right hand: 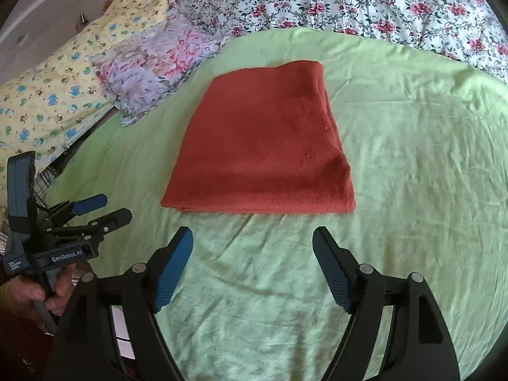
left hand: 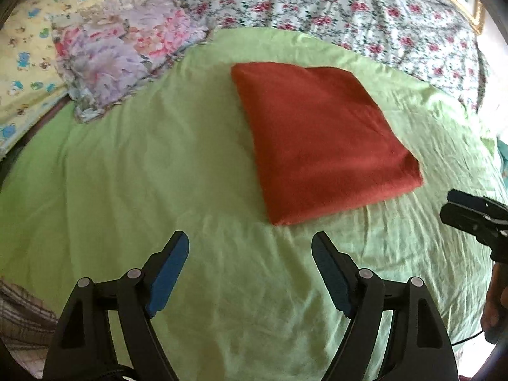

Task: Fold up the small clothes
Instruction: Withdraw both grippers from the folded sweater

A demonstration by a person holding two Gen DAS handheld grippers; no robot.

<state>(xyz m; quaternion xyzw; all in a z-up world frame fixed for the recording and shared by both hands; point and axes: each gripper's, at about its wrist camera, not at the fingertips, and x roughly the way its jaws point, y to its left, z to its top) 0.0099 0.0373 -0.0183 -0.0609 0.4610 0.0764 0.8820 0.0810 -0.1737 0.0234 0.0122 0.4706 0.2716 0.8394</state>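
Observation:
A rust-red cloth (left hand: 320,139) lies folded into a flat square on the light green sheet (left hand: 158,174); the right wrist view shows the red cloth (right hand: 263,146) straight ahead. My left gripper (left hand: 250,244) hangs open above the sheet, just short of the cloth's near corner, nothing between its blue pads. My right gripper (right hand: 252,238) is open too, a little short of the cloth's near edge, with only sheet below. Each gripper shows in the other's view: the right gripper (left hand: 451,206) at the right edge, the left gripper (right hand: 108,208) at the left, held by a hand (right hand: 28,292).
A floral pillow (right hand: 152,63) and a yellow patterned pillow (right hand: 57,89) lie at the back left. A rose-print bedspread (right hand: 365,0) covers the far side. Checked fabric (left hand: 22,311) shows at the lower left.

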